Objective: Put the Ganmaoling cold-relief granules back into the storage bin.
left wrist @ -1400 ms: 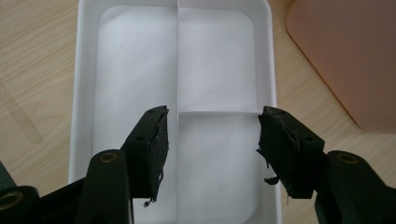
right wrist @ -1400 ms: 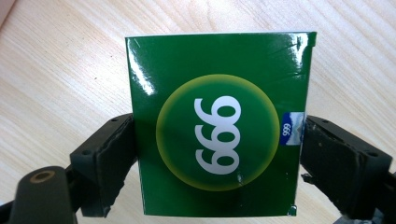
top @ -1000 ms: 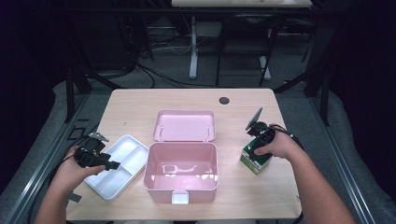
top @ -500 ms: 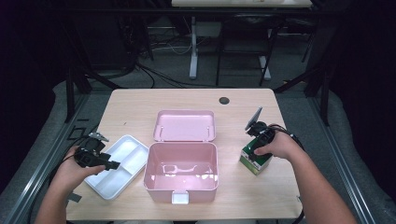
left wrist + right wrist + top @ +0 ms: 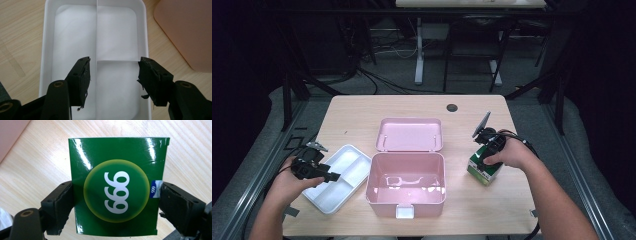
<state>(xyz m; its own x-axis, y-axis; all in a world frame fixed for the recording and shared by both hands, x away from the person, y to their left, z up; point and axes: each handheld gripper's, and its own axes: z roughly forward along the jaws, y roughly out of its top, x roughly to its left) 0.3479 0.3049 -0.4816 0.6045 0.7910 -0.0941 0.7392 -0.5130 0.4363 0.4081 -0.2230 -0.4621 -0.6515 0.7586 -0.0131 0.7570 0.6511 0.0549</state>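
No visible motion since the earlier frames: both tools and all items sit where they were a second ago. Right tool [image 5: 486,150] is at 3 o'clock on the counter [image 5: 362,112], clamped on the green box [image 5: 484,170]; in the right gripper view the jaws press both side faces of the green box [image 5: 117,186], with the white "999" print on its top face reading upside down. The box stands on the counter, near but apart from the pink case [image 5: 406,182]. Left tool [image 5: 329,176] is at 8 o'clock, jaws spread wide, gripping nothing, poised over the near end of the white tray [image 5: 347,157]. In the left gripper view the white tray [image 5: 143,37] shows a lengthwise divider and a short cross divider; the jaws straddle the near right compartment, contact unclear. The pink case sits at centre, just beside the tray, its lid [image 5: 409,134] laid open toward 12 o'clock.
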